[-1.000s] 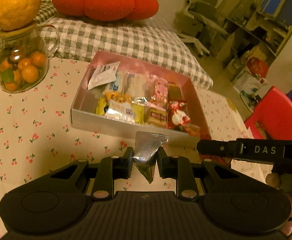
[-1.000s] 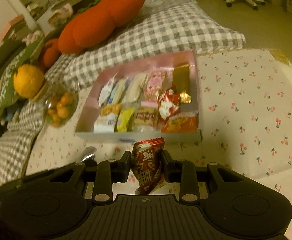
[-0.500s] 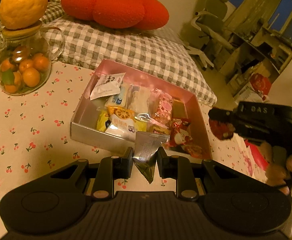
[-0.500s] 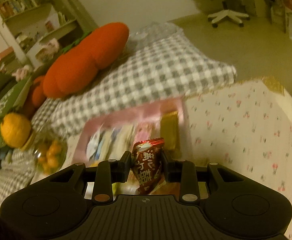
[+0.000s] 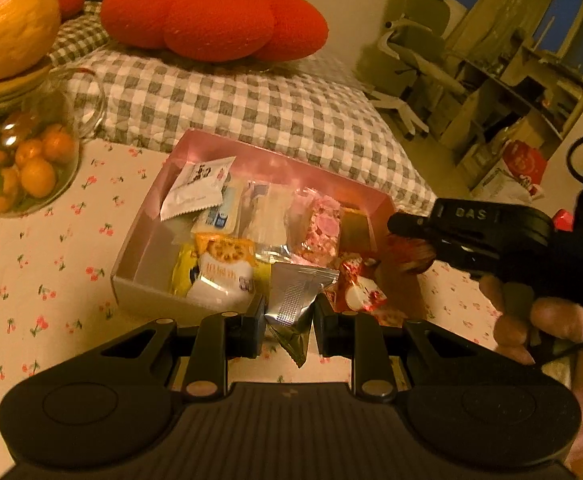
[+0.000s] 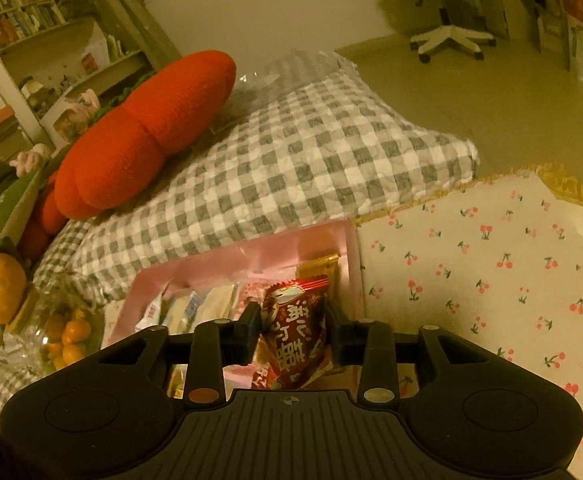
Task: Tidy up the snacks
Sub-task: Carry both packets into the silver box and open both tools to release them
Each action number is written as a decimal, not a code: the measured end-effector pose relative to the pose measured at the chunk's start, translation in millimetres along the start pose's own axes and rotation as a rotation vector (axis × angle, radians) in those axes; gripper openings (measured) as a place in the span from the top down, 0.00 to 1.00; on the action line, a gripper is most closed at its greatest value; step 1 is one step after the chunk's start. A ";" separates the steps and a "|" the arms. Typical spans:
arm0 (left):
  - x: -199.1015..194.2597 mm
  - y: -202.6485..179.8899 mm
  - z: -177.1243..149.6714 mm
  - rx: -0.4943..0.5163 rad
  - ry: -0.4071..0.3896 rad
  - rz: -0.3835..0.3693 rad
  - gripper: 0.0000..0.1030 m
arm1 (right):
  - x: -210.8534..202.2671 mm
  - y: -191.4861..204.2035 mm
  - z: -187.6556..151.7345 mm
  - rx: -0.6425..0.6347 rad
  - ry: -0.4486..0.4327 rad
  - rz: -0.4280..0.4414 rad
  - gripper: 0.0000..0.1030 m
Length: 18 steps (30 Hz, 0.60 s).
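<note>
Left tongs point(image 5: 288, 316) pinching crinkly silver foil packet point(image 5: 297, 304), glossy pink box point(image 5: 291, 168)

L gripper point(image 5: 288, 316), R gripper point(image 6: 293, 330): both clamped.

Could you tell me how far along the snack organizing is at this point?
Mostly done: the pink box already holds many packets. In hand: the left gripper grips a silver packet, the right gripper a red packet above the box. Left: placing both.

Dim amber light, fisheye-warped edges
</note>
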State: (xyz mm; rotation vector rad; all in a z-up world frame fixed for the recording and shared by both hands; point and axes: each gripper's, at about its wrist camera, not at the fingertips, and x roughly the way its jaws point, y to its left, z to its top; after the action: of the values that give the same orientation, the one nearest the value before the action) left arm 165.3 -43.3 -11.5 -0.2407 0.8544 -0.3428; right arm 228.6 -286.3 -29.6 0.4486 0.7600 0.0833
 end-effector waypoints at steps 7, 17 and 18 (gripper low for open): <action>19.4 -7.1 14.8 0.033 -0.005 0.034 0.78 | -5.7 -1.4 2.3 0.002 -0.002 0.030 0.35; 48.8 -20.9 37.3 0.083 -0.014 0.096 0.78 | -7.7 -0.8 4.3 -0.009 -0.005 0.033 0.29; 51.1 -22.8 39.4 0.086 -0.016 0.099 0.78 | -7.4 -1.1 4.4 -0.008 -0.004 0.032 0.29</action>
State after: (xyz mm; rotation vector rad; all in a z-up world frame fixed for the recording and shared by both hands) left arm 222.1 -81.3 -14.1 -0.1203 0.8307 -0.2840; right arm 226.1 -290.6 -22.4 0.4534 0.7481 0.1155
